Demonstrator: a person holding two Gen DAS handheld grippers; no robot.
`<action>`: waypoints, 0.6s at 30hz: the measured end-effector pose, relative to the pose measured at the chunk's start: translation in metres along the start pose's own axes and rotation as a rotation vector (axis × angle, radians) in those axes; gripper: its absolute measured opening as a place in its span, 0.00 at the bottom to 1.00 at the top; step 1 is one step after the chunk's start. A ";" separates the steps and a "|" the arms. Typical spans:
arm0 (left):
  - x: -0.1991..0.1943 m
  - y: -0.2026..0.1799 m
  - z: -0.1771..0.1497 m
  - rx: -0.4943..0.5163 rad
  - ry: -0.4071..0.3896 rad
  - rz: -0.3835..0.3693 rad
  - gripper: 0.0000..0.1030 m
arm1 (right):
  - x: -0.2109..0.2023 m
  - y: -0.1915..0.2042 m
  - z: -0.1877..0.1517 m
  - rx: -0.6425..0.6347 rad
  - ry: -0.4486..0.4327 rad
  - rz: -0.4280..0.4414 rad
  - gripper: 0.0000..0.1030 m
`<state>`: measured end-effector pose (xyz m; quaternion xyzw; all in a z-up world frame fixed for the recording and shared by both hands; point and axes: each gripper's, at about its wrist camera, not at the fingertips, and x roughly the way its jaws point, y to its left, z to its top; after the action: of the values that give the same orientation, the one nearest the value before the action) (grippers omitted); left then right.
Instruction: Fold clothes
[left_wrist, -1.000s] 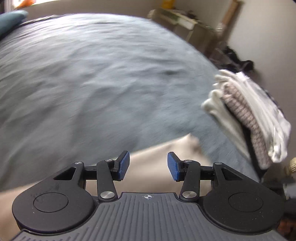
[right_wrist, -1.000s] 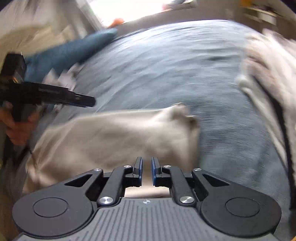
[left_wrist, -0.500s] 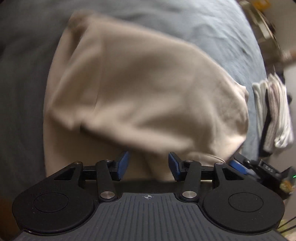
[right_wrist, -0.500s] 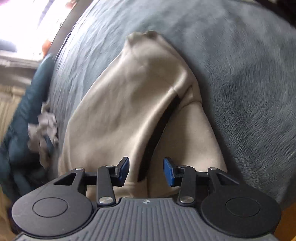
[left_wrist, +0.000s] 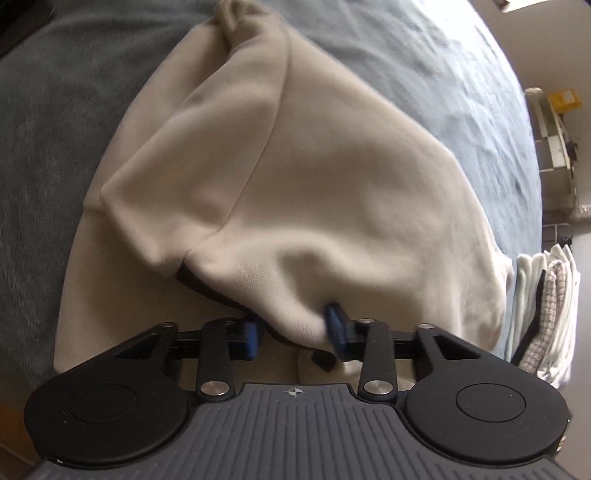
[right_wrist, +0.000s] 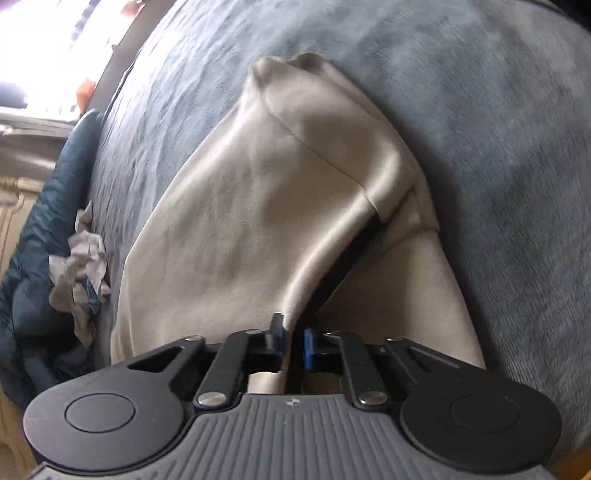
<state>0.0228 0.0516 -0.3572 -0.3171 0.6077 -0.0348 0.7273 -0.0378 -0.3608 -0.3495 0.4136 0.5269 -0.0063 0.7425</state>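
Observation:
A beige garment (left_wrist: 295, 177) lies partly folded on the blue-grey bed (left_wrist: 424, 66), one flap laid over the rest. My left gripper (left_wrist: 292, 334) is at the garment's near edge. Its jaws are closing, and a bunched fold of the beige fabric fills the gap and touches both blue pads (left_wrist: 334, 328). In the right wrist view the same beige garment (right_wrist: 258, 206) runs away from me. My right gripper (right_wrist: 293, 345) is closing too, its jaws nearly together with a thin raised fold of the garment's edge pinched between them.
A stack of folded white and knitted clothes (left_wrist: 546, 314) sits on the bed to the right of the garment. A shelf (left_wrist: 554, 140) stands beyond the bed. A dark teal quilt (right_wrist: 37, 258) and a crumpled grey cloth (right_wrist: 79, 266) lie at the bed's left side.
Both grippers came down onto the garment's near edge. Half a second ago their jaws stood open over the fabric; now each has closed in on a fold of it.

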 end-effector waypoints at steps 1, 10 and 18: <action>0.000 -0.003 0.001 0.010 -0.009 0.001 0.23 | 0.000 0.004 0.000 -0.023 -0.002 -0.012 0.08; 0.005 -0.022 0.015 0.054 -0.050 0.010 0.16 | 0.000 0.016 0.008 -0.077 -0.033 -0.015 0.08; 0.008 -0.023 0.018 0.068 -0.087 0.002 0.13 | 0.001 0.020 0.014 -0.087 -0.050 0.002 0.08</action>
<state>0.0486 0.0376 -0.3514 -0.2926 0.5744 -0.0411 0.7633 -0.0177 -0.3561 -0.3363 0.3811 0.5077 0.0072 0.7726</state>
